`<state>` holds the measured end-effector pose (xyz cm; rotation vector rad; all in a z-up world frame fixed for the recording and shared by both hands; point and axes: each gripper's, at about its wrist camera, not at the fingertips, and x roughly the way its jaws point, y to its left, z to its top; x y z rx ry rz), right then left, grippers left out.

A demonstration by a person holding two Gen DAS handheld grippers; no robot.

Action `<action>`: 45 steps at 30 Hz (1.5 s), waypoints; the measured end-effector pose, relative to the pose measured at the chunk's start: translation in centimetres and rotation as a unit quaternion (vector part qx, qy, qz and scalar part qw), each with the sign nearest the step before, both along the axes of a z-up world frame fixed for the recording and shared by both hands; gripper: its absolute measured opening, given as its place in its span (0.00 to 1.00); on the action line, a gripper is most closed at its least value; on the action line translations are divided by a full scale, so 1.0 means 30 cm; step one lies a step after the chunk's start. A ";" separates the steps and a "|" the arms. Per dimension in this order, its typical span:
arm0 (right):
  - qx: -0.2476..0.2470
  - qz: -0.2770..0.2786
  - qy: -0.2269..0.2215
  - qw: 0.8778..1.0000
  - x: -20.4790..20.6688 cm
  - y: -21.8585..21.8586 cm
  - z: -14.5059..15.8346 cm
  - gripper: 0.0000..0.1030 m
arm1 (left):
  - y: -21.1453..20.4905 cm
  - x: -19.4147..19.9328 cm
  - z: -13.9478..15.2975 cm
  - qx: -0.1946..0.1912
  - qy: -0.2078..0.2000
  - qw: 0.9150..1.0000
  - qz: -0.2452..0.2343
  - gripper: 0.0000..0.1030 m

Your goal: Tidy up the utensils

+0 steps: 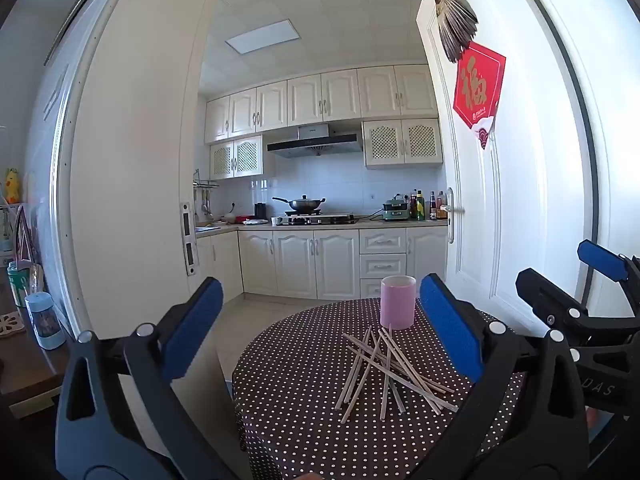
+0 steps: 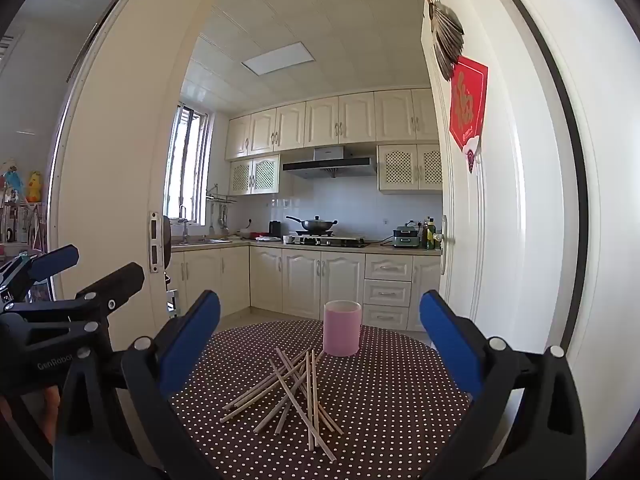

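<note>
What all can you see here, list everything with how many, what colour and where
chopsticks: about a dozen, pale wood, crossed in a loose pile mid-table, just in front of the cup
cup: one, pink, upright at the far side of the table
table: one, round, brown cloth with white dots
door: one, white, open at right, with a red paper sign and a fan hung on it
cabinets: cream, along the kitchen's far wall
wok: one, dark, on the stove
bottles: several, dark, on the counter at right
bottle: one, light blue, on a side surface at left
left claw: one, black with blue pads, open, holds nothing
right claw: one, same colours, open, holds nothing
</note>
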<state>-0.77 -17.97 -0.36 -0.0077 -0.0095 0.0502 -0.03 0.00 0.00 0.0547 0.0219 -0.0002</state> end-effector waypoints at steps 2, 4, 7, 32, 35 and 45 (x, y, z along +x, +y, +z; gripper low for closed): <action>-0.001 -0.001 0.001 1.000 0.002 0.002 0.000 0.93 | -0.001 0.000 0.000 0.002 -0.001 1.000 0.000 0.94; -0.002 -0.002 0.000 1.000 0.002 0.003 0.001 0.93 | -0.001 -0.001 0.000 0.001 -0.001 1.000 -0.001 0.94; -0.003 -0.004 -0.001 1.000 0.000 0.001 0.003 0.93 | -0.002 -0.005 0.001 0.000 -0.001 1.000 -0.002 0.94; -0.004 0.000 0.010 1.000 0.009 0.010 -0.009 0.93 | 0.016 0.017 -0.020 0.002 0.004 1.000 -0.001 0.94; -0.004 -0.001 0.010 1.000 0.009 0.011 -0.011 0.93 | 0.020 0.017 -0.023 0.002 0.005 1.000 -0.001 0.94; -0.004 -0.001 0.012 1.000 0.010 0.006 -0.012 0.93 | 0.048 0.009 -0.033 0.000 0.005 1.000 -0.004 0.94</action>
